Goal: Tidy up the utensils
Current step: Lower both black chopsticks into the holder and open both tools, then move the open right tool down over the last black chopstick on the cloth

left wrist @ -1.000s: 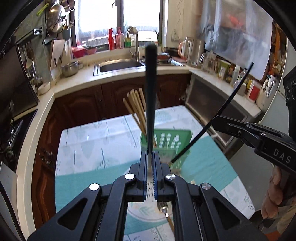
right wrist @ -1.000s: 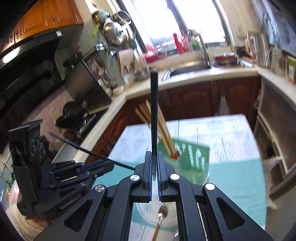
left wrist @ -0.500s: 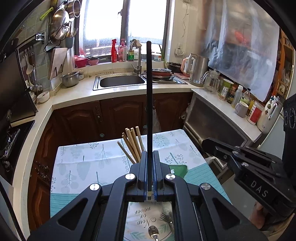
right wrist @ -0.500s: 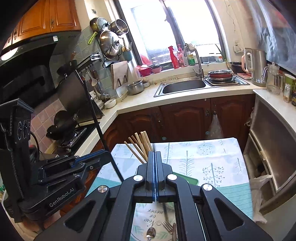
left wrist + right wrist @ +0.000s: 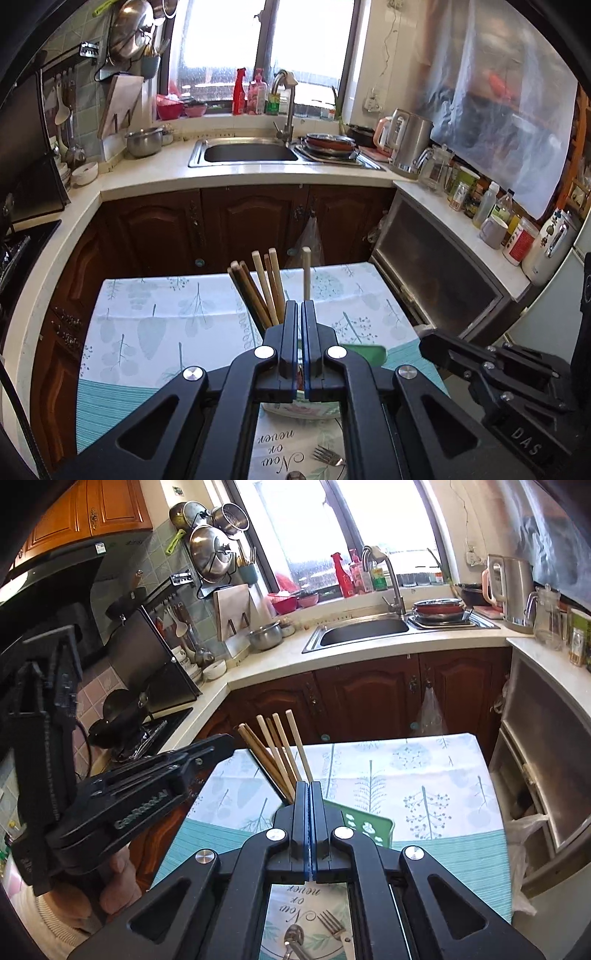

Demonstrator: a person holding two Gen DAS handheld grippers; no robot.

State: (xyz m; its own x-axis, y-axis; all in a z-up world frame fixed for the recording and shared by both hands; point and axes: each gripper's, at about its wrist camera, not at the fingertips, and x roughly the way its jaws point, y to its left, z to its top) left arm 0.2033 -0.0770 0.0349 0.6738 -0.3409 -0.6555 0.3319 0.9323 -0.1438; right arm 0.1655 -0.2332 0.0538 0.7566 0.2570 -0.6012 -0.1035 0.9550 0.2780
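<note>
A green perforated utensil holder [image 5: 367, 827] stands on the table and holds several wooden chopsticks [image 5: 275, 755]; they also show in the left wrist view [image 5: 264, 286]. My left gripper [image 5: 299, 308] is shut and holds nothing that I can see. My right gripper [image 5: 309, 788] is shut and holds nothing. Both hover above the holder's near side. A spoon [image 5: 293, 938] and a fork [image 5: 332, 928] lie on a printed plate [image 5: 295, 904] beneath the grippers. The fork also shows in the left wrist view [image 5: 327, 456]. The black chopsticks are out of sight.
The table has a tree-print cloth [image 5: 417, 786]. Behind it run dark cabinets [image 5: 236, 225], a counter with a sink [image 5: 251, 153], a kettle [image 5: 410, 142] and jars. A stove [image 5: 136, 731] is at the left.
Both grippers held a black chopstick upright a second ago. The right one's was gone half a second ago and the left one's is gone now. Both grippers have risen and tilted back.
</note>
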